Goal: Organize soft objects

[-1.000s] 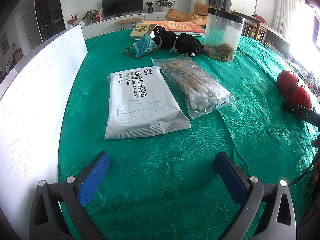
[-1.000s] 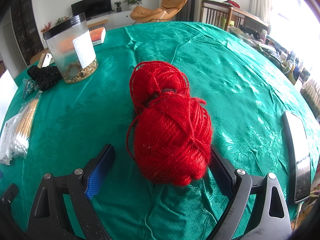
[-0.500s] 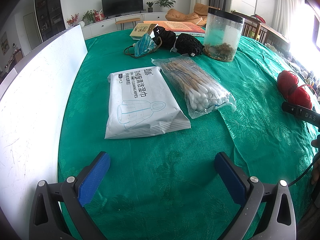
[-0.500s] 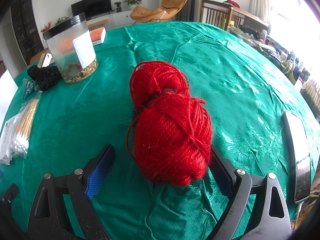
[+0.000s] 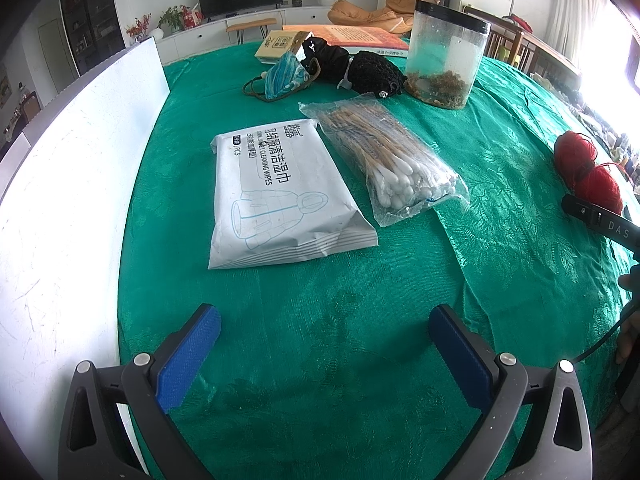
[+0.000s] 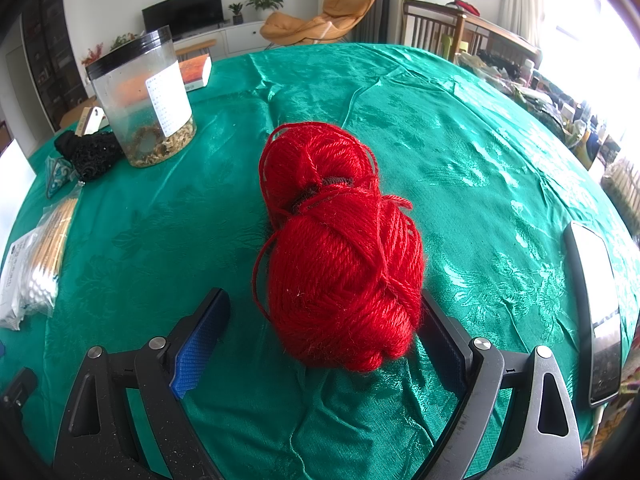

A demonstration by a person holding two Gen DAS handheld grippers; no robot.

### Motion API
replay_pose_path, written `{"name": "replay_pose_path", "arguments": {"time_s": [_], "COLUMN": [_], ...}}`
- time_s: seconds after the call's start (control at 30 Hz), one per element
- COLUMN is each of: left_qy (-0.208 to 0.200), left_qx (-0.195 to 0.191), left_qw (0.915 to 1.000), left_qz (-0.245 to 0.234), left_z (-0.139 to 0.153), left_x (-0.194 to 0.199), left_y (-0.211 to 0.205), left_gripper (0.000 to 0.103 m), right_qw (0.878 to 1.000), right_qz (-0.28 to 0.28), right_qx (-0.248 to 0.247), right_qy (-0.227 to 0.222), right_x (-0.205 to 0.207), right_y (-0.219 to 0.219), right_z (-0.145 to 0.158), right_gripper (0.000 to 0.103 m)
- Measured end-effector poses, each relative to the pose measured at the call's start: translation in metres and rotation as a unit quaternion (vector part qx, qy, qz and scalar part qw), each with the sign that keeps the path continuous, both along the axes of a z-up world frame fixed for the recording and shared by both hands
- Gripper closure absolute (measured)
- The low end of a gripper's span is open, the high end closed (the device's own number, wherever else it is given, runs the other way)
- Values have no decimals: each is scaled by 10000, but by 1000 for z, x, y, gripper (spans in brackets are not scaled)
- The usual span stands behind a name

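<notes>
Nothing moved; fuzzy red yarn skein [image 6: 344, 256] possibly touching right gripper [image 6: 324, 340].

The left tongs [image 5: 325, 342], with blue ribbed pads, stand wide apart over bare green patterned cloth on the desk [image 5: 500, 168], holding nothing. Ahead lies a flat white pack of cleaning wipes [image 5: 276, 196], and just beside it a clear plastic bag of cotton swabs [image 5: 394, 168]. Farther back stands a clear round jar with a black lid [image 5: 446, 54]. A red yarn skein [image 5: 588, 170] lies at the right edge.
</notes>
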State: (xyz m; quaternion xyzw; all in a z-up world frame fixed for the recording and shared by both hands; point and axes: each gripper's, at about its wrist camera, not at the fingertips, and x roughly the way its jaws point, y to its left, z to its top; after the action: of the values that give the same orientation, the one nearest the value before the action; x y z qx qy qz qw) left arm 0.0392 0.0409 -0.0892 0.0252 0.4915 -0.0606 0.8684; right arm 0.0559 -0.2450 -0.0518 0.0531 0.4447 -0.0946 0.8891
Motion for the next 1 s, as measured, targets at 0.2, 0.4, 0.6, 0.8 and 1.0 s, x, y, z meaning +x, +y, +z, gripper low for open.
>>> {"name": "replay_pose_path", "arguments": {"time_s": [0.2, 0.4, 0.6, 0.8, 1.0], "left_qy": [-287, 116, 427, 370, 384], "left_qx": [-254, -29, 642, 852, 607], "left_qw": [9993, 9999, 9968, 9955, 9973], "left_qz": [27, -66, 203, 191, -122], "left_z": [42, 45, 11, 7, 16], "left_x": [6, 70, 104, 116, 119], "left_y": [-9, -53, -67, -79, -79], "left_gripper": [0, 0, 1, 11, 65], "right_qw": [10000, 10000, 10000, 10000, 10000], "right_qz": [18, 23, 24, 24, 25], "right_qx": [16, 23, 22, 25, 76], "right_qy": [1, 2, 2, 1, -14], "right_x": [1, 2, 2, 2, 3], "right_y": [1, 1, 1, 1, 2], "right_z": [-1, -2, -2, -2, -2], "right_gripper": [10, 9, 9, 9, 9]}}
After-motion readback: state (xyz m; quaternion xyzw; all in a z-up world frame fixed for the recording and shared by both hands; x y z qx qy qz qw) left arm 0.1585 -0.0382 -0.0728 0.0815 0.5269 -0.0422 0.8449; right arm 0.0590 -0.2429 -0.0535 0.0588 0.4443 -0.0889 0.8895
